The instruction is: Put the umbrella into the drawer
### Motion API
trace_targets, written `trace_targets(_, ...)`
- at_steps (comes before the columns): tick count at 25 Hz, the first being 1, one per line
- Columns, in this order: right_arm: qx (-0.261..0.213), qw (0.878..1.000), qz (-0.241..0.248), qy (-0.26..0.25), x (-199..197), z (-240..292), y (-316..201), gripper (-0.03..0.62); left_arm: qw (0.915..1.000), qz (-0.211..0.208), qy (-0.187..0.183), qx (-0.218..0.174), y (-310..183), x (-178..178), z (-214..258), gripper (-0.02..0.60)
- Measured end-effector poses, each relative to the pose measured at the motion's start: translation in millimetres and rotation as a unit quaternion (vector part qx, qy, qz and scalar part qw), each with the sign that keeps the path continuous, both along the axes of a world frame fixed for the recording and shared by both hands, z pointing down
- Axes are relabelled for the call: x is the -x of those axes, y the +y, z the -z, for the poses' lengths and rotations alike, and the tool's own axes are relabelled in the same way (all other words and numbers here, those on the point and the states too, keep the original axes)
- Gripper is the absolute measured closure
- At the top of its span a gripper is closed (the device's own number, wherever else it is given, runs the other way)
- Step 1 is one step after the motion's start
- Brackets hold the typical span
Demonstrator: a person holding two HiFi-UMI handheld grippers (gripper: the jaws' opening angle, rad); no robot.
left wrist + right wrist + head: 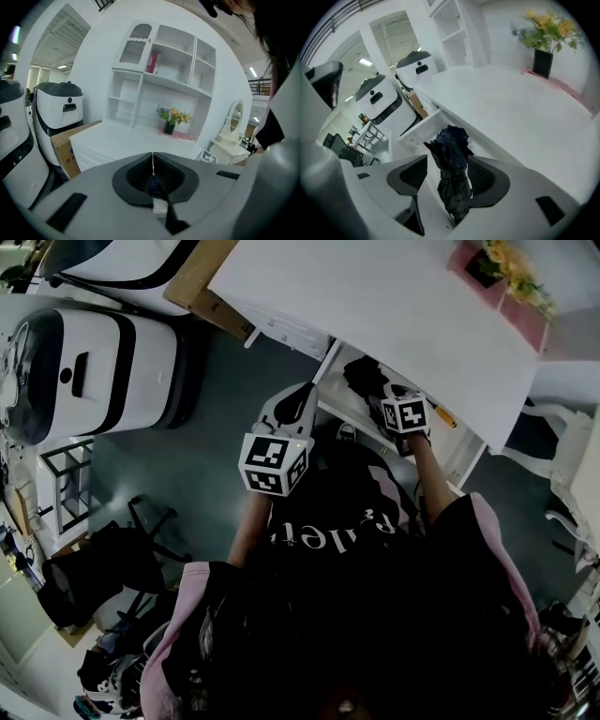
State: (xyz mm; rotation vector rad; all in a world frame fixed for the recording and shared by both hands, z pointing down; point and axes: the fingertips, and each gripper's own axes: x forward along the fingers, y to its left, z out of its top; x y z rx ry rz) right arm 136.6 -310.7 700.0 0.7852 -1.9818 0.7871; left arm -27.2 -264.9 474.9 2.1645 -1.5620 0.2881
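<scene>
Two jaws of the right gripper [447,159] stood apart around the dark umbrella [451,140], low centre, the open drawer [415,131] behind it; the left gripper [153,159] had its jaws pressed together.

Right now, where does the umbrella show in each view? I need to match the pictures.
Head view: the umbrella is a dark bundle at upper centre, at the open drawer.
Left gripper view: not in it.
Right gripper view: lower centre, between the jaws of the right gripper.
Shared landmark: the flower vase, in all three views.
</scene>
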Motion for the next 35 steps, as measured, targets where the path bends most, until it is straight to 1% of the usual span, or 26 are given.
trace_targets(3,-0.025,0.998,-0.011,-0.050,9,32,7,0.315,0.9999,-0.011,0.003,-0.005,2,3,4,0.565)
trace_targets(5,-0.039,0.996,-0.029,-0.076,13,51,13,0.315,0.9997,-0.020,0.006,-0.009,4,5,6,0.565)
trace_targets(9,-0.068,0.988,-0.070,-0.122,23,91,27,0.315,0.9989,-0.042,0.011,-0.017,14,10,10,0.565)
trace_targets(12,-0.083,0.981,-0.079,-0.155,41,119,48,0.315,0.9981,-0.056,0.013,-0.022,30,16,13,0.565)
trace_targets(18,-0.117,0.974,-0.074,-0.180,83,155,94,0.316,0.9963,-0.076,0.014,-0.039,74,41,24,0.565)
trace_targets(24,-0.131,0.969,-0.077,-0.196,132,171,149,0.319,0.9942,-0.091,0.004,-0.058,126,78,38,0.565)
trace_targets(25,-0.136,0.967,-0.083,-0.198,138,173,158,0.333,0.9935,-0.096,0.002,-0.061,135,83,38,0.565)
trace_targets(26,-0.142,0.965,-0.093,-0.200,143,176,166,0.373,0.9928,-0.102,-0.001,-0.064,143,88,38,0.565)
trace_targets(27,-0.148,0.963,-0.104,-0.202,148,178,173,0.432,0.9920,-0.108,-0.003,-0.065,152,92,37,0.565)
trace_targets(28,-0.153,0.960,-0.114,-0.205,152,180,181,0.457,0.9913,-0.114,-0.004,-0.066,160,96,36,0.565)
trace_targets(31,-0.162,0.955,-0.132,-0.209,160,186,207,0.465,0.9899,-0.129,0.000,-0.058,184,104,27,0.565)
trace_targets(35,-0.169,0.954,-0.146,-0.202,158,194,239,0.486,0.9874,-0.150,0.008,-0.049,205,97,20,0.565)
